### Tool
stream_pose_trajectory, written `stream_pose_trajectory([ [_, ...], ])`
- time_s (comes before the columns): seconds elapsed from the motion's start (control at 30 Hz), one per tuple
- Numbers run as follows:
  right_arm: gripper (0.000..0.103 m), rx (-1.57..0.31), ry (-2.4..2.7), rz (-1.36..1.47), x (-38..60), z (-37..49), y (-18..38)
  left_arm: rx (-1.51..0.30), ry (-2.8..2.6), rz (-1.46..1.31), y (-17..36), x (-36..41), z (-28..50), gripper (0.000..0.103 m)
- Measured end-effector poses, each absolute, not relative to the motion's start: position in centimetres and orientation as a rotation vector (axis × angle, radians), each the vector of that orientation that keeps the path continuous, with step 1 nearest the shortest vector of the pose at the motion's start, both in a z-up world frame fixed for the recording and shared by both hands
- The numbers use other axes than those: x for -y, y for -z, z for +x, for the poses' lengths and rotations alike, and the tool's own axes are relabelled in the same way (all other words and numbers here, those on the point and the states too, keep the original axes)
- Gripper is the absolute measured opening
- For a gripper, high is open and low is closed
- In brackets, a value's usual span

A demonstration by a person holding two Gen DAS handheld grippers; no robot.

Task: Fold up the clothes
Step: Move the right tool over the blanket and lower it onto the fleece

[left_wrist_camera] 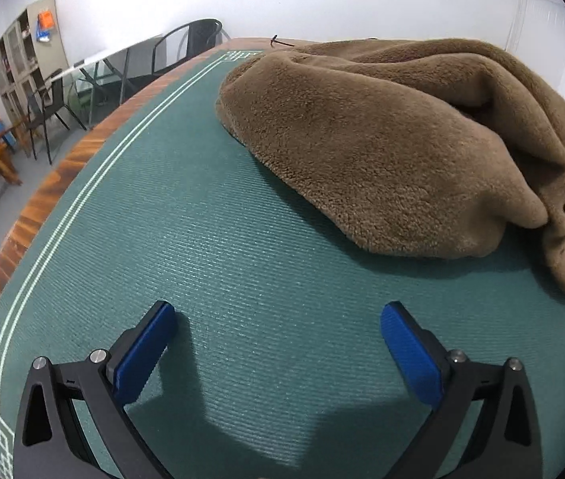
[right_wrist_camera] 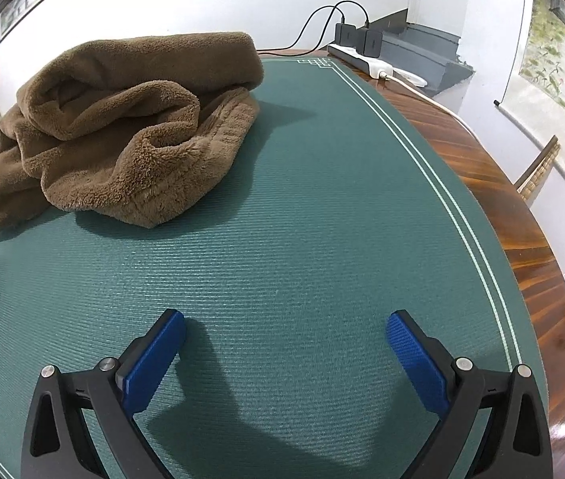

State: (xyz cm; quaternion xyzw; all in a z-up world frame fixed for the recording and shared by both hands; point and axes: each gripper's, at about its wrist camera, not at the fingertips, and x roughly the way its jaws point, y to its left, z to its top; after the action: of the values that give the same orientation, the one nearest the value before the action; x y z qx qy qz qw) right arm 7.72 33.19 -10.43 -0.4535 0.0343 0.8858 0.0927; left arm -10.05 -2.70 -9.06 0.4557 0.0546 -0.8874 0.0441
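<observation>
Left wrist view: the brown fleece garment [left_wrist_camera: 402, 151] is a crumpled heap on the green mat [left_wrist_camera: 242, 279], cut off at the right edge (so its long axis is unclear). The left gripper [left_wrist_camera: 278, 319] is spread wide and empty.

Right wrist view: same heap [right_wrist_camera: 122, 127] at far left, its folds hiding any shape. The right gripper [right_wrist_camera: 286, 327] is also wide apart, holding nothing.

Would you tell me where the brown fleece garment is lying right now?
The brown fleece garment lies bunched on the green mat, ahead-left in the right wrist view and ahead-right in the left wrist view, untouched by either claw.
</observation>
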Motion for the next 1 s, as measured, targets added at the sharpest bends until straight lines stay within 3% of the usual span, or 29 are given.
stream_pose_trajectory([
  [0.33,0.102,-0.133,-2.610,-1.335,-33.5,7.1,10.4,-0.126,2.715,1.389,9.2,2.2,-10.4,0.103],
  [0.6,0.102,-0.509,-2.969,-0.998,-33.3,3.8,3.1,-0.117,2.722,1.399,9.3,2.3,-10.6,0.103],
  [0.83,0.102,-0.667,-3.132,-1.026,-31.0,-4.8,0.1,-0.126,2.732,1.400,9.3,2.4,-10.6,0.103],
  [0.9,0.102,-0.656,-3.132,-1.049,-30.3,-7.0,-0.2,-0.122,2.731,1.401,9.3,2.3,-10.6,0.103],
  [1.0,0.102,-0.490,-3.111,-1.022,-29.5,-10.0,-0.8,-0.116,2.728,1.402,9.4,2.4,-10.7,0.103],
])
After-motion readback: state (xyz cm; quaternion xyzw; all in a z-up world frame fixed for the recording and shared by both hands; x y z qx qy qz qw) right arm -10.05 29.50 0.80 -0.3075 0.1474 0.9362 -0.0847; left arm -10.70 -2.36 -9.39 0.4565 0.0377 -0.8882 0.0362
